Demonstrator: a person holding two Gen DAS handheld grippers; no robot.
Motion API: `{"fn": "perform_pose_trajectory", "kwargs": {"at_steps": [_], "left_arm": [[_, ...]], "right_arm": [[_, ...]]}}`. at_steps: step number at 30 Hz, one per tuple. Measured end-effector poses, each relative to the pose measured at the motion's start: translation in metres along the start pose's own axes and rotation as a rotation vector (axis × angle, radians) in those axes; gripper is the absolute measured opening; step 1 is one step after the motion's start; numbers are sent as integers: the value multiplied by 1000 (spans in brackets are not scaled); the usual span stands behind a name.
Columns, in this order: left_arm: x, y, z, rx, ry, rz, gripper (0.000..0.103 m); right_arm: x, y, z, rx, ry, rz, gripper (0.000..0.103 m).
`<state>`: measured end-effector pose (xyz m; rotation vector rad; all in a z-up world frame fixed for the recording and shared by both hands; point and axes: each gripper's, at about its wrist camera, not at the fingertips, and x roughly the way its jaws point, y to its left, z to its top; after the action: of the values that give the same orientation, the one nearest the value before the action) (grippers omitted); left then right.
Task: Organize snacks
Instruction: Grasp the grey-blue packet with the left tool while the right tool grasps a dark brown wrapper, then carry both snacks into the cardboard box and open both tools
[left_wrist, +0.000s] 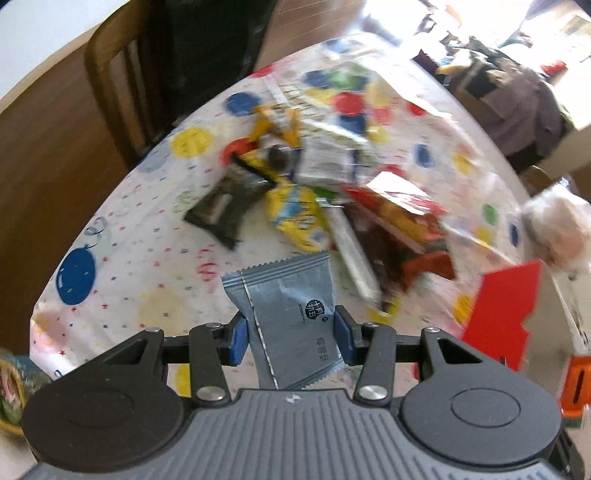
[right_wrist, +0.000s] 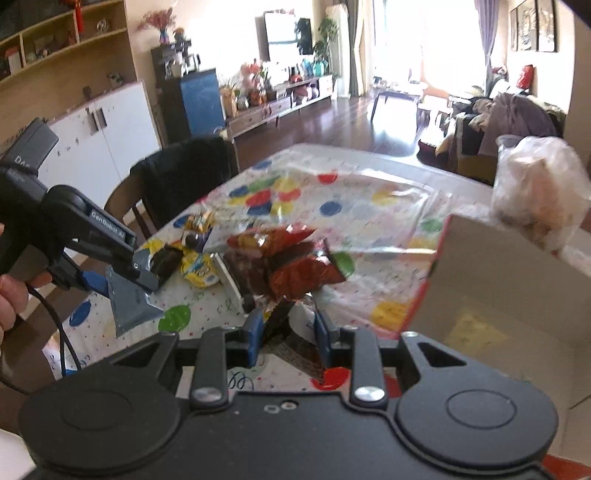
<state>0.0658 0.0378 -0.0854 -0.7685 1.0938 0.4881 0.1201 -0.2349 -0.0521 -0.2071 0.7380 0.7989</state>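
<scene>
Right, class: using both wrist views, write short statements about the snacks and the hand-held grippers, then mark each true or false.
1. The left hand-held gripper grips a grey-blue packet. True.
2. The right hand-held gripper is empty. False: it holds a red-brown snack bag.
3. The tablecloth is plain white. False: it has coloured dots.
4. A yellow packet lies in the snack pile. True.
5. A cardboard box stands to the right of the pile. True.

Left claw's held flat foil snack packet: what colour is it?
Silvery blue-grey foil snack packet with a dark round logo; left wrist view shows it best.
</scene>
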Motion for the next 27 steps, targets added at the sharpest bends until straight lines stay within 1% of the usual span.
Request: {"fn": "perform_pose_trajectory", "kwargs": {"at_steps": [3,6,9,11,15,18,23,27], "left_arm": [[-12,-25,-8,68,-23,-34,46],[-23,-55,-17,160,-48,-84,46],[-34,-92,-27,274,-93,-88,46],[-39,-115,-32,339,-112,-118,46],[-46,-159,-44,459,-136,-152,46],[-47,-191,-53,555,-140,-164,46],[-41,-238,-68,702,-115,-181,46],[-30,-272,-79,781,-79,-185,46]], "right_arm": [[-17,-12,0,11,-32,-24,29],[-32,-27,0,28,-59,-49,29],[-45,-42,-3,36,-82,-86,29],[-51,-53,-4,40,-94,-118,29],[-63,-76,-8,69,-112,-168,29],[-71,-93,-13,91,-122,-203,29],[-79,-120,-20,118,-121,-244,29],[-82,-138,-27,146,-115,-283,29]]}}
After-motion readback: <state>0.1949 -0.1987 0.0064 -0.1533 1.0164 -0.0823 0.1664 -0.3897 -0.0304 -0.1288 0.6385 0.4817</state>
